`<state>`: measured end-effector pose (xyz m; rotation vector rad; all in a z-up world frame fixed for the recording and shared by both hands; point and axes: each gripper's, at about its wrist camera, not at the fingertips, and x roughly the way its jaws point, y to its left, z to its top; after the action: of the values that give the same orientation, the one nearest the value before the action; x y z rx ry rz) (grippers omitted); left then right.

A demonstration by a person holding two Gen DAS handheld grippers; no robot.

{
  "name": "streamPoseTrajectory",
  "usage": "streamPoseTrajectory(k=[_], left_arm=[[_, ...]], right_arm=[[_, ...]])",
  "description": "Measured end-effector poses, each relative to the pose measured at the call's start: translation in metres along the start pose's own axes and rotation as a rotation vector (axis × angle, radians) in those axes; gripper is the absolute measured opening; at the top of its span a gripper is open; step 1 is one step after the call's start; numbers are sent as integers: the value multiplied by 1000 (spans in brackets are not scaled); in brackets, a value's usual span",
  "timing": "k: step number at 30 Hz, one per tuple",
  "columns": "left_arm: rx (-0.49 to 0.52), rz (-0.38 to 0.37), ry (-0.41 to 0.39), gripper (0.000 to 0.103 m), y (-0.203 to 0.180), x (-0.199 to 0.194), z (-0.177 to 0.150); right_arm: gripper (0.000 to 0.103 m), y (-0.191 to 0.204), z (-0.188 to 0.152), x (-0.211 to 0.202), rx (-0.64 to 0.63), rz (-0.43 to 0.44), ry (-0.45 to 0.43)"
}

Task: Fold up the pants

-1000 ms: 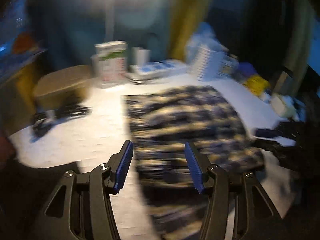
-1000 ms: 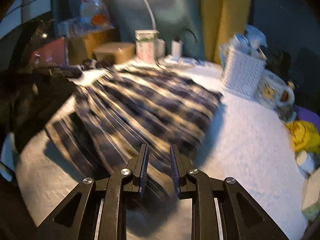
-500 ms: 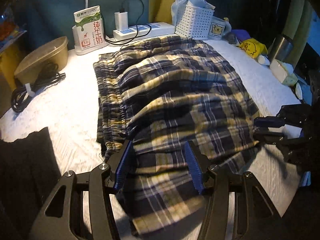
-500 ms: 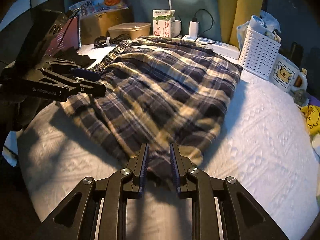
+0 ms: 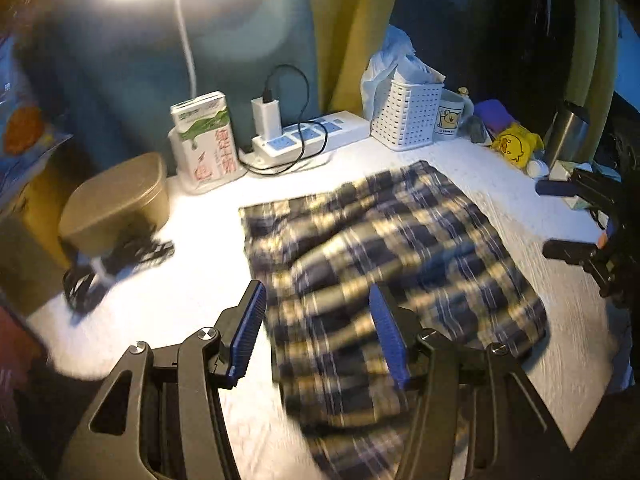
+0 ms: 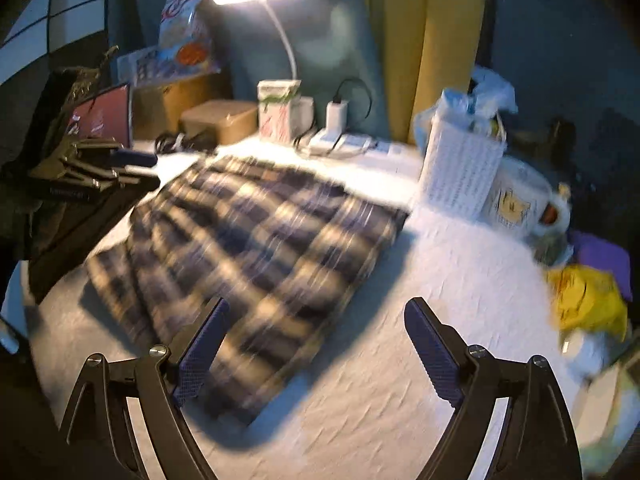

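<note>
So the white textured table cover (image 5: 192,280) takes up most of both views, with the plaid pants (image 5: 384,264) lying folded over in the middle of it, blurry in both shots. The left gripper (image 5: 318,336) hangs over the near edge of the pants, its blue pads spread apart and nothing pinched between them. The right gripper (image 6: 316,350) sits off the pants' right side over bare cover, fingers spread really wide, also empty. Along the back wall: a brown lidded box (image 5: 116,200) on the left, then a milk carton (image 5: 206,140), a white power strip (image 5: 312,132) with a charger plugged in, a white perforated basket (image 5: 406,114), and a bear mug (image 5: 452,118) touching the basket. A yellow plush toy (image 5: 514,148) lies further right
</note>
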<state>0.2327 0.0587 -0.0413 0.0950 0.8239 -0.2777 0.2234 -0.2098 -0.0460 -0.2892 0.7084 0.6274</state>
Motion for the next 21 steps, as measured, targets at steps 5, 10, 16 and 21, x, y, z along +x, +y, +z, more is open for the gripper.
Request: streamPoseTrajectory(k=[5,10,16,21], left_arm=[[15,-40,30,54,3,35,21],[-11,-30,92,54,14,72,26],[-43,-30,125,71,30,99,24],[-78,-61,148,75,43,108,19]], right_arm=[[50,-21,33,41,49,38,-4],[27,-25,45,95,57,75,72],[26,-27,45,142,50,56,141],[23,-35,58,157,44,-2,137]])
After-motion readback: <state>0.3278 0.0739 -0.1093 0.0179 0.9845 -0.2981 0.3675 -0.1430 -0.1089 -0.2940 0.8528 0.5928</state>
